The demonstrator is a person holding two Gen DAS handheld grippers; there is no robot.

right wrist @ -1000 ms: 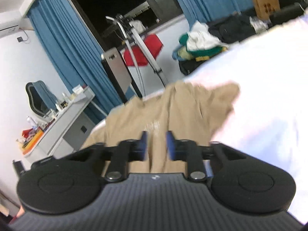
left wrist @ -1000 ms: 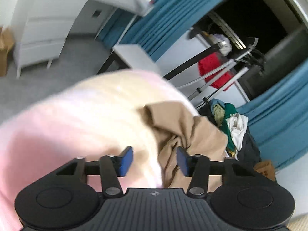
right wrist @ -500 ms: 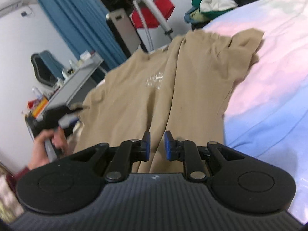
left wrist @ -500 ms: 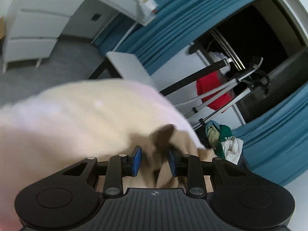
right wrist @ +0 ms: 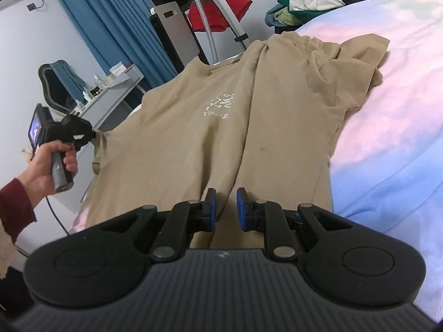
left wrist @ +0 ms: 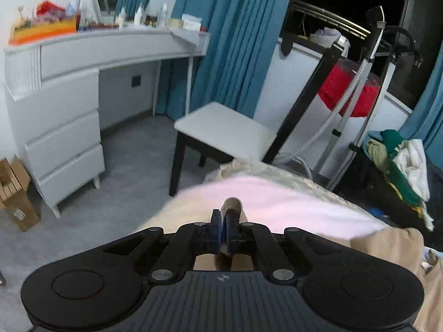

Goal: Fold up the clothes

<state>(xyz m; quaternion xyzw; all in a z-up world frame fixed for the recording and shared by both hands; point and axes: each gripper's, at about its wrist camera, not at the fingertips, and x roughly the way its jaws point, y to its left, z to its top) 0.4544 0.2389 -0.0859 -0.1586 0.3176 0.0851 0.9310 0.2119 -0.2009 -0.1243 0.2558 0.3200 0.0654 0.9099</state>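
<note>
A tan T-shirt with a small white chest print lies front up on the bed, wrinkled at its far right sleeve. My left gripper is shut on a fold of the tan shirt's left sleeve; it also shows in the right wrist view, held by a hand at the shirt's left edge. My right gripper is slightly open, its pads hovering over the shirt's bottom hem with nothing between them.
A white dressing table with drawers and a stool stand left of the bed. A garment steamer stand, a red cloth and a clothes pile are beyond it. Blue curtains hang behind.
My left gripper closed on the shirt's sleeve and pulled it out to the left, spreading the shirt. My right gripper drew back toward the hem and opened slightly.
</note>
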